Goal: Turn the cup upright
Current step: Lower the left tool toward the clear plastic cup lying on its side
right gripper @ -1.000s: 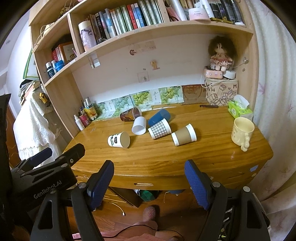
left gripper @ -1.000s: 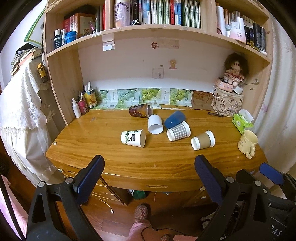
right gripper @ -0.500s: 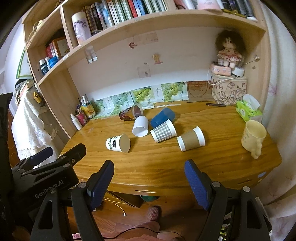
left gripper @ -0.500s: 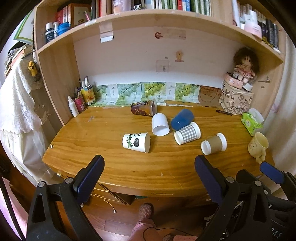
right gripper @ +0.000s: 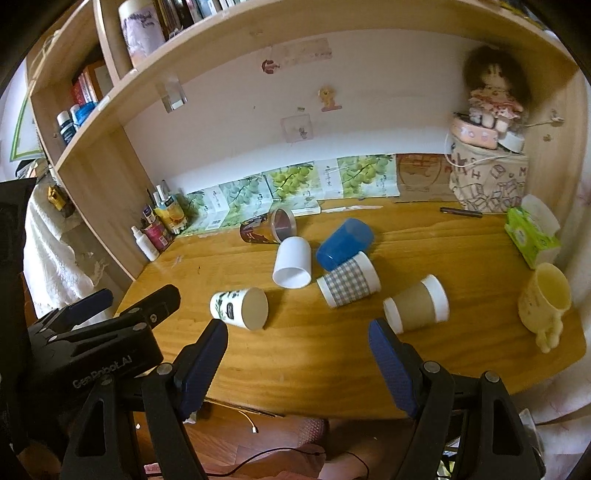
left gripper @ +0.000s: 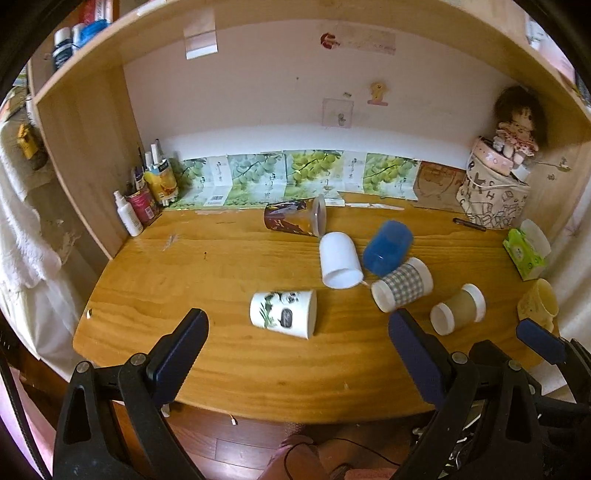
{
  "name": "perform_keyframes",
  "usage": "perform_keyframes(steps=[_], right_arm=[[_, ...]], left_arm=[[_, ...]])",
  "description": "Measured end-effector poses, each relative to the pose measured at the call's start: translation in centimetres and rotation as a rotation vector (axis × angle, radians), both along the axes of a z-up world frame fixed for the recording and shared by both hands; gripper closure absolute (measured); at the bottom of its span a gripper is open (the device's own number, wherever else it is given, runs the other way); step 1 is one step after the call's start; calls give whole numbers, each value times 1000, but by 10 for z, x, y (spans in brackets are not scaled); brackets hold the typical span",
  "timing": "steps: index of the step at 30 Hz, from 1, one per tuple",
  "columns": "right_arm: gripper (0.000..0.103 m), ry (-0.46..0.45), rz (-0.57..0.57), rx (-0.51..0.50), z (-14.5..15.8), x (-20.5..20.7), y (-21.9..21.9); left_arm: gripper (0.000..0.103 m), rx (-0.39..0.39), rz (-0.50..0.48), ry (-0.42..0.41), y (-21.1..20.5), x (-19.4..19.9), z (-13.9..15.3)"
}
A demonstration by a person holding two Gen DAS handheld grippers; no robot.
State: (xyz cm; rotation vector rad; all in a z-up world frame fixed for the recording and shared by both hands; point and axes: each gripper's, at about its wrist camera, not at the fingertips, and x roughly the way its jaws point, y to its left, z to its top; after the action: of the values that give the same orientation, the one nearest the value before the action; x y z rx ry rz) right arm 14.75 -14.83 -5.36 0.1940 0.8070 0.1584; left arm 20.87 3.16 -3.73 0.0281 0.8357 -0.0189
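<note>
Several cups lie on their sides on the wooden desk: a panda-print paper cup nearest, a plain white cup, a blue cup, a checked cup, a brown-sleeved cup and a dark printed cup at the back. My left gripper is open and empty, just short of the panda cup. My right gripper is open and empty at the desk's front edge.
A yellow mug stands upright at the right edge beside a green tissue pack. Bottles crowd the back left corner. A patterned box with a doll stands back right. A shelf overhangs the desk.
Both grippers have moved forward toward the desk; the cups now look larger and closer. Neither gripper has changed its opening, and no cup has moved.
</note>
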Motion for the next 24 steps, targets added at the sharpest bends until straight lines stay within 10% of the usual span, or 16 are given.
perform_keyframes(steps=[24], right_arm=[[24, 189, -113, 221, -32, 149, 40]], left_arm=[[4, 207, -313, 69, 32, 155, -7]])
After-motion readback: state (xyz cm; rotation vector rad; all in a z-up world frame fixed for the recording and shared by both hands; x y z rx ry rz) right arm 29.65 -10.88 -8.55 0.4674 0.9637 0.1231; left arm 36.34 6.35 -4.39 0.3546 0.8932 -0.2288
